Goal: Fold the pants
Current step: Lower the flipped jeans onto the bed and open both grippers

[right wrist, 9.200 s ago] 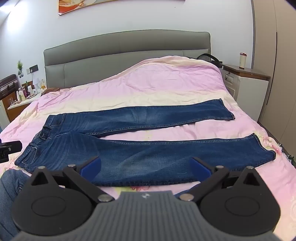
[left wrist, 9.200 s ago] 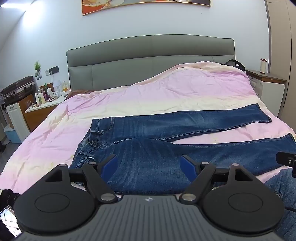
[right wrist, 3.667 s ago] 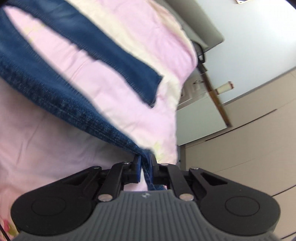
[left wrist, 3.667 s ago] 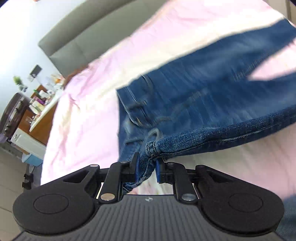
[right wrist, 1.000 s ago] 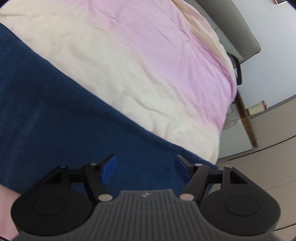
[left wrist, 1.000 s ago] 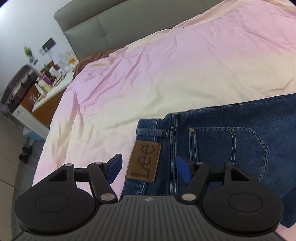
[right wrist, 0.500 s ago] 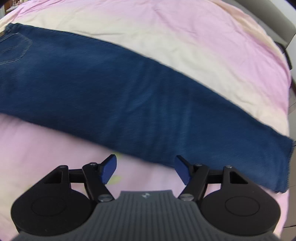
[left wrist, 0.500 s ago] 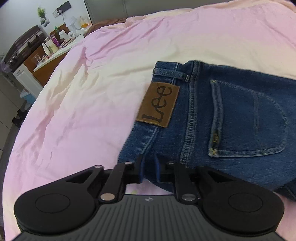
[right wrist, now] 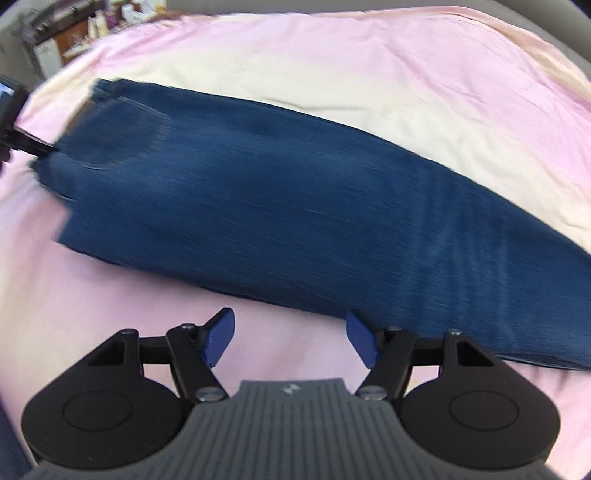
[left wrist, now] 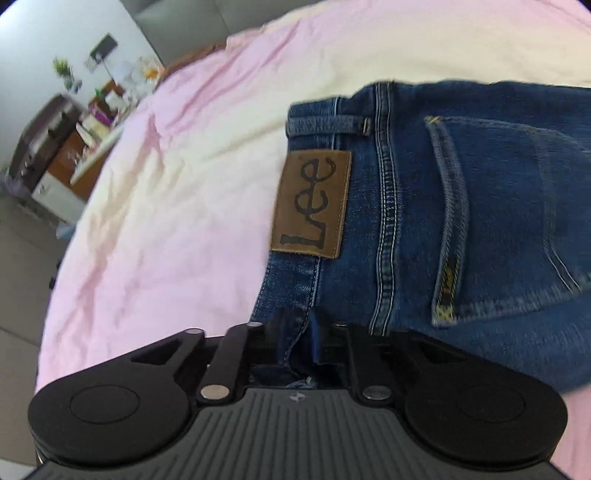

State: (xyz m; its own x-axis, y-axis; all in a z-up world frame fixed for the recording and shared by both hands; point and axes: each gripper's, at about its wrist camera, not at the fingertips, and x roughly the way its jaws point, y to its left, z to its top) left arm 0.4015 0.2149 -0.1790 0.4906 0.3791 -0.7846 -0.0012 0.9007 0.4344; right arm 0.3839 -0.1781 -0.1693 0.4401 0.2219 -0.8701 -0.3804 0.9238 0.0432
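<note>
Denim waistband of the dark blue jeans, at six o'clock, sits in the left gripper as its jaws part slightly; the right gripper, empty, narrows slightly and likely needs the hem next.

We are in a home bedroom: a bed under a pink and cream quilt lies ahead of the hand-held gripper, and a cluttered bedside cabinet stands beyond it, up left.

bed: pink and cream duvet, pretty wrinkled, fills most of both views
headboard: grey, far up ahead
side table: wooden, off to the left, loaded with small clutter
wall: pale, plug plate on it
floor: grey, far left
</note>
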